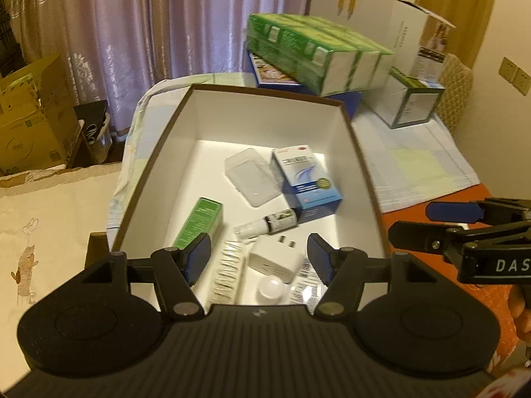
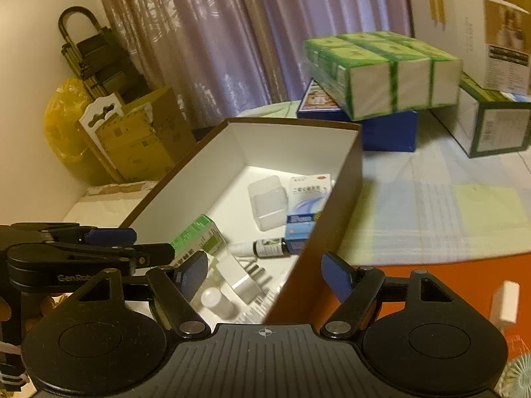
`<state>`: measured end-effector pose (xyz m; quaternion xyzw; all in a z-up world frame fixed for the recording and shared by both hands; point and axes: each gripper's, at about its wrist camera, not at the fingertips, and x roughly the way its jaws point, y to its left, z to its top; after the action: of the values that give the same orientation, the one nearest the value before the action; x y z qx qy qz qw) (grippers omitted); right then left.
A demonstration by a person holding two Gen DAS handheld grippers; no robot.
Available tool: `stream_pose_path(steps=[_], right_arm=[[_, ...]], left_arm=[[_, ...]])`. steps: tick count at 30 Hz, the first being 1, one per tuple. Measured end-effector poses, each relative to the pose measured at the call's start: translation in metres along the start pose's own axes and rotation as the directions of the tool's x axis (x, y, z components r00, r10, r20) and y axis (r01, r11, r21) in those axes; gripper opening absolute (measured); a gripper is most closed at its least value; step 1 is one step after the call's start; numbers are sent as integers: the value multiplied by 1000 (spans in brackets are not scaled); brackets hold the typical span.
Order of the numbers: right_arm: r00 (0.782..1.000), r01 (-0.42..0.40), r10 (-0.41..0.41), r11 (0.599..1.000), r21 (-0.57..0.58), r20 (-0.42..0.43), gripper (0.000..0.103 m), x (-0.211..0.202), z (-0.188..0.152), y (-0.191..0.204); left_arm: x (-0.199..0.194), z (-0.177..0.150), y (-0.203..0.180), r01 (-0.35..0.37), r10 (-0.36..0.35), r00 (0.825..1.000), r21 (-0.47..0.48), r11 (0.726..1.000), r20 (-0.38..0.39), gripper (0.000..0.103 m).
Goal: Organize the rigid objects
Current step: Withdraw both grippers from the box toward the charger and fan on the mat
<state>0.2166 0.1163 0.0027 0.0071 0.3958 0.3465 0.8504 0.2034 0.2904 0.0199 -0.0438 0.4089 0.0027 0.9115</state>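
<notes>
A brown box with a white inside [image 1: 232,116] [image 2: 259,139] stands on the table. In it lie a blue-and-white carton [image 1: 305,179] [image 2: 305,205], a green carton [image 1: 199,222] [image 2: 199,235], a clear plastic case [image 1: 252,179] [image 2: 267,202], a small dark dropper bottle [image 1: 268,224] [image 2: 265,247], a white plug adapter [image 1: 272,258] [image 2: 245,278] and a white round bottle [image 1: 270,287] [image 2: 215,300]. My left gripper [image 1: 259,258] is open and empty above the box's near end. My right gripper [image 2: 264,277] is open and empty, straddling the box's right wall.
A pack of green boxes [image 1: 318,53] sits on a blue box [image 2: 388,129] at the back. A green-and-white carton [image 1: 411,102] and a tall white carton [image 1: 421,36] stand back right. A small white object [image 2: 506,301] lies on the orange cloth [image 2: 431,265]. Cardboard boxes [image 1: 30,116] stand left.
</notes>
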Motion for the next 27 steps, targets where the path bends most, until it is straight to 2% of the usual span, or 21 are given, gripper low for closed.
stream_pose_path(steps=[9,18,27], right_arm=[[1000,24,-25,998,65,12,76,-37,-21,-23],[999,53,-52,994,96,-9,76,-61,-42,-42],[991,129,-125,984,127,-40,76,-91,-70,-78]], left_arm=[[-21,-9,-31,41,-41,999,20,999,26,62],[-29,-23,-68,100,-101,995,52,994,5,63],[-24,-35,-125,218,-215,976,111,970,-40,63]])
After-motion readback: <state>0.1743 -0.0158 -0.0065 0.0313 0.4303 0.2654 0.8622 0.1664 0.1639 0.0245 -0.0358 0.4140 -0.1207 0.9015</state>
